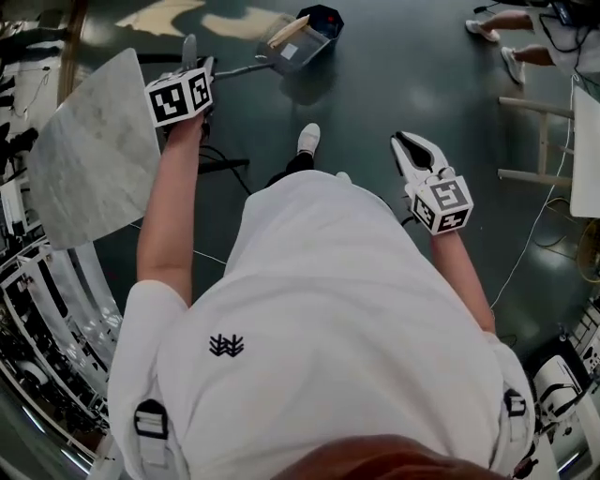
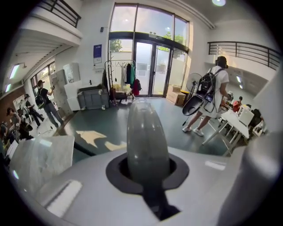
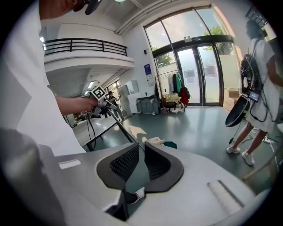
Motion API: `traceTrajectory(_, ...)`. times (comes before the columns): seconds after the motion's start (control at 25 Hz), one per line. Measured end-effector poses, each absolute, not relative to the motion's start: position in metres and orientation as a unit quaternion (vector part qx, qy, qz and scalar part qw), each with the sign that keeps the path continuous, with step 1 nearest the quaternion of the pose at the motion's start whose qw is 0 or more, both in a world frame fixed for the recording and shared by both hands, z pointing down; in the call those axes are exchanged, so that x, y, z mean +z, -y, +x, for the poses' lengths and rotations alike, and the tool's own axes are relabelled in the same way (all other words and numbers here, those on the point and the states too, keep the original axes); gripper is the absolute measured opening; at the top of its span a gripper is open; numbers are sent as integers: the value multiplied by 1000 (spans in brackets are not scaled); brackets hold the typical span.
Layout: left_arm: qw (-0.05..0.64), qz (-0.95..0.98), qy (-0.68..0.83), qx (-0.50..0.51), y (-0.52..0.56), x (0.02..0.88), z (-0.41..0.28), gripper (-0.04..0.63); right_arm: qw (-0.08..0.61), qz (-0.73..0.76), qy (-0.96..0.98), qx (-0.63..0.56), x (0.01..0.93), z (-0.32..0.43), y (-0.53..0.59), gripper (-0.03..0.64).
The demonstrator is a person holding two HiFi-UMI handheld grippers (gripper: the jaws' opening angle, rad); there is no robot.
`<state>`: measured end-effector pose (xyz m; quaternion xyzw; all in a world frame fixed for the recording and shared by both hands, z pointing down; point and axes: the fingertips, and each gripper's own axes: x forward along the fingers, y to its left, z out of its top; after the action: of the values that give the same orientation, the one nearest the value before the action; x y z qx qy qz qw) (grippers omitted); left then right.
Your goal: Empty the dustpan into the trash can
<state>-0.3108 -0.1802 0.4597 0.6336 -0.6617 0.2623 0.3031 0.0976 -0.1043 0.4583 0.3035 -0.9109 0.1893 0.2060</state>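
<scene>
My left gripper (image 1: 199, 67) is out ahead on the left, its fingers clamped around the grey grip of the long handle (image 1: 239, 68). The rod runs far and right to the dustpan (image 1: 298, 47). The dustpan sits low by the floor with a pale strip in it, right against the near side of the dark trash can (image 1: 326, 17). I cannot tell whether they touch. My right gripper (image 1: 404, 142) hangs at my right side with its fingers a narrow gap apart, nothing between them. A marble table (image 1: 89, 159) crowds my left arm. A white frame (image 1: 544, 141) stands to the right, and another person's feet (image 1: 487, 28) are far right.
</scene>
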Motion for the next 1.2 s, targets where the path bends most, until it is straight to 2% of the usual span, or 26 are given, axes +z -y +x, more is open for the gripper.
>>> traceTrajectory(0.28, 209, 672, 618, 352, 285, 455, -320, 75, 188, 362, 890, 203, 454, 82, 137, 23)
traceTrajectory(0.52, 98, 723, 539, 421, 357, 467, -281, 72, 186, 412, 865, 217, 454, 84, 151, 23)
traceTrajectory(1.04, -74, 751, 415, 508, 377, 517, -216, 71, 185, 464, 836, 228, 453, 92, 165, 23)
traceTrajectory(1.2, -98, 749, 410, 511, 381, 514, -208, 71, 185, 465, 836, 226, 453, 90, 164, 23)
